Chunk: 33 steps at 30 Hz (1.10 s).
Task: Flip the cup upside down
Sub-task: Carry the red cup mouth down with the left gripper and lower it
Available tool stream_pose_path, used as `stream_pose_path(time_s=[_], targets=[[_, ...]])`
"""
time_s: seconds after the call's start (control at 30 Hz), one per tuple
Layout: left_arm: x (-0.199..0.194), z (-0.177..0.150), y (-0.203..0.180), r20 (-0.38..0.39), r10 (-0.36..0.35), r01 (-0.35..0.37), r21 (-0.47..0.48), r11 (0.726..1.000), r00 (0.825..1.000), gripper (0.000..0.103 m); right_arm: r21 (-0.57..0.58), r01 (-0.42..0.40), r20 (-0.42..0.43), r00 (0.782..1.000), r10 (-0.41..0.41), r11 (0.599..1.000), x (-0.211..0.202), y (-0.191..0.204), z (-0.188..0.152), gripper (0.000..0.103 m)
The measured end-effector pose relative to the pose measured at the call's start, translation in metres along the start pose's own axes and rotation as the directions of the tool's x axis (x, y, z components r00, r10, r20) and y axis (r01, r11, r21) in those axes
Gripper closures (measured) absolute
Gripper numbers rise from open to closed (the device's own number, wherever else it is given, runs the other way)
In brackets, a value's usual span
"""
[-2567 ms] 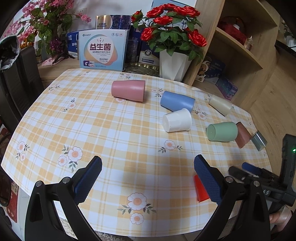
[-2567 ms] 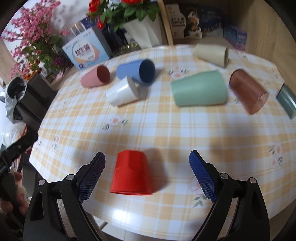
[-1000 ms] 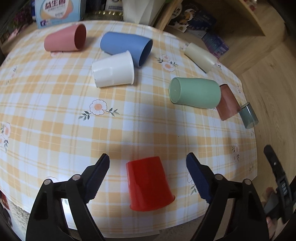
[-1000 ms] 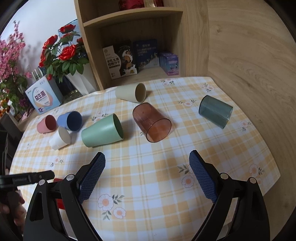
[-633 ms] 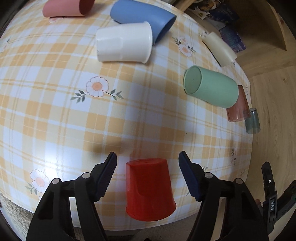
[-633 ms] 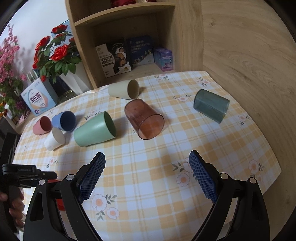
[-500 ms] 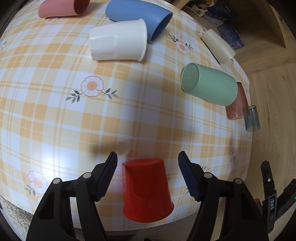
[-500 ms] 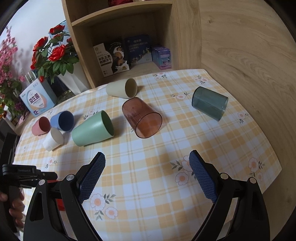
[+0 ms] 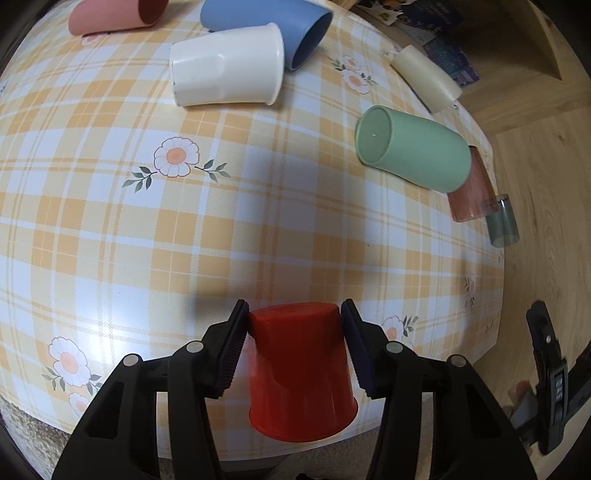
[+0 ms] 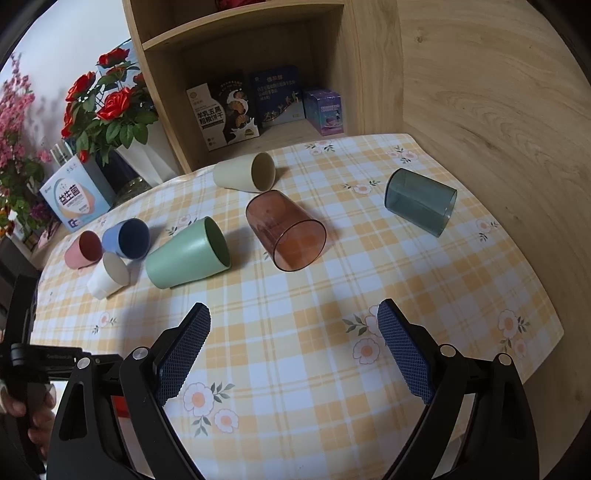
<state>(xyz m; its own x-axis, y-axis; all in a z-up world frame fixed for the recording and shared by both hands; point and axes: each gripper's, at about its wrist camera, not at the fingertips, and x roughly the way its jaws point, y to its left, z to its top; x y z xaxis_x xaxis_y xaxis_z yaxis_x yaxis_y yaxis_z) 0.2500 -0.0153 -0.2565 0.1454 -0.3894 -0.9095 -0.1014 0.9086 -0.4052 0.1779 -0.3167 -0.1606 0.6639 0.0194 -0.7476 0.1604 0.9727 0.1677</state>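
Observation:
A red cup (image 9: 295, 365) stands upside down near the front edge of the round table with the yellow plaid cloth (image 9: 184, 229). My left gripper (image 9: 293, 317) is shut on the red cup, its pads pressing both sides near the cup's base. My right gripper (image 10: 293, 332) is open and empty above the cloth (image 10: 332, 295), away from any cup. Lying on their sides are a white cup (image 9: 225, 70), a blue cup (image 9: 266, 22), a pink cup (image 9: 114, 16), a green cup (image 9: 410, 151), a beige cup (image 9: 424, 77), a brown see-through cup (image 10: 286, 230) and a grey see-through cup (image 10: 419, 201).
A wooden shelf (image 10: 258, 74) with boxes stands behind the table. A white vase with red roses (image 10: 107, 110) and a box (image 10: 74, 195) stand at the back left. The left hand-held gripper shows at the left edge of the right wrist view (image 10: 22, 354).
My left gripper has moved down around the red cup and closed on it. My right gripper stays open and has hardly moved.

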Motion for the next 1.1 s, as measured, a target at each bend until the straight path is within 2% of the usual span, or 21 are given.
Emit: stream_pose_path(time_s=[0.13,0.23,0.4,0.53,0.7,0.83,0.9,1.0,1.1], targets=[[-0.012,-0.009,0.002,0.031,-0.019,0.018,0.039,0.999,0.999,0.053,0.006,0.003,-0.004,1.000,-0.003,1.000,-0.001,0.001,0.000,0.014],[-0.027,-0.017,0.007,0.083,-0.028,0.022,0.074,0.997,0.996,0.053,0.003,0.003,-0.006,1.000,-0.003,1.000,-0.002,0.002,0.001,0.014],[-0.050,-0.031,0.021,0.159,0.002,-0.017,0.097,0.995,0.987,0.053,-0.001,-0.007,-0.019,1.000,0.007,1.000,-0.002,0.007,0.002,0.014],[-0.065,-0.032,0.040,0.221,0.041,-0.059,0.076,0.995,0.974,0.053,-0.011,-0.017,-0.027,1.000,0.016,1.000,-0.001,0.013,0.002,0.014],[-0.070,-0.018,0.066,0.283,0.097,-0.106,0.016,0.994,0.954,0.053,-0.030,-0.027,-0.033,0.999,0.026,0.999,-0.001,0.023,0.001,0.014],[-0.074,0.004,0.077,0.357,0.153,-0.162,-0.005,0.987,0.921,0.053,-0.034,-0.027,-0.044,0.999,0.026,0.999,0.000,0.024,0.000,0.014],[-0.078,0.014,0.077,0.403,0.169,-0.182,-0.005,0.983,0.899,0.053,-0.032,-0.022,-0.049,0.999,0.020,0.999,0.001,0.022,-0.001,0.014],[-0.085,0.028,0.076,0.519,0.203,-0.241,0.005,0.971,0.830,0.053,-0.022,-0.017,-0.054,0.998,0.015,1.000,0.002,0.020,-0.002,0.014],[-0.081,0.038,0.080,0.571,0.208,-0.258,0.008,0.966,0.795,0.053,-0.017,-0.016,-0.063,0.998,0.014,1.000,0.005,0.019,-0.003,0.014]])
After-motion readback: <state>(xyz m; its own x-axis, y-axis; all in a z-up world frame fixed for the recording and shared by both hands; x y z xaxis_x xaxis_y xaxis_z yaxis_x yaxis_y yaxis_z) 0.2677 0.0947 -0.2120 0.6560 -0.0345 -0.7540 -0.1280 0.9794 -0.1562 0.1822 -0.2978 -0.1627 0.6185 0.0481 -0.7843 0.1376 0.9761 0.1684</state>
